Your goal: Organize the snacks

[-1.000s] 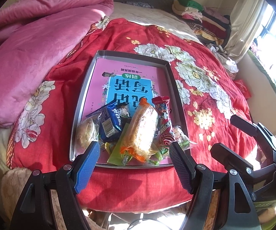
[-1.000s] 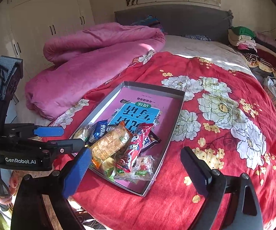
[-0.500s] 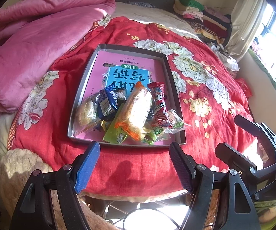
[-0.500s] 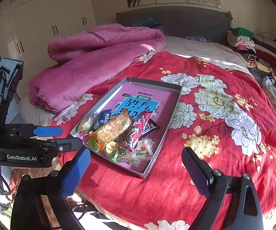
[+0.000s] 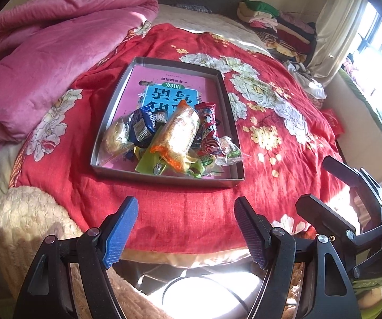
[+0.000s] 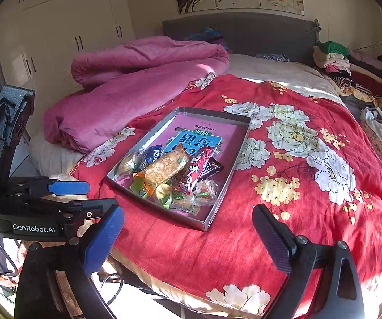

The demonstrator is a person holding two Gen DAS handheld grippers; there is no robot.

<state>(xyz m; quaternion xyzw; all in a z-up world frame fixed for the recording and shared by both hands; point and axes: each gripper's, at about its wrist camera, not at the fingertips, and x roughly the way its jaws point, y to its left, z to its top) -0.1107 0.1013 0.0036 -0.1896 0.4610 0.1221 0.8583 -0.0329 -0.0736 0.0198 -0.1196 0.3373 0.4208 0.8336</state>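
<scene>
Snacks heaped in one end of the tray, both tongs held back and empty.

The snacks [image 5: 169, 138] lie piled at the near end of the grey tray [image 5: 164, 62] on the red floral bedspread [image 5: 284, 122]: a long orange packet [image 5: 177, 135] on top, a blue packet [image 5: 144, 125] and a red one [image 5: 209, 130] beside it, green sachets [image 5: 153, 166] beneath. None lies outside the tray. The left tongs [image 5: 185, 236] and right tongs [image 6: 188, 242] hover well short of it, spread wide, holding nothing. This fits snacks gathered in and finished, or a jumbled heap awaiting sorting; the far end shows only a pink printed sheet [image 5: 175, 87].
</scene>
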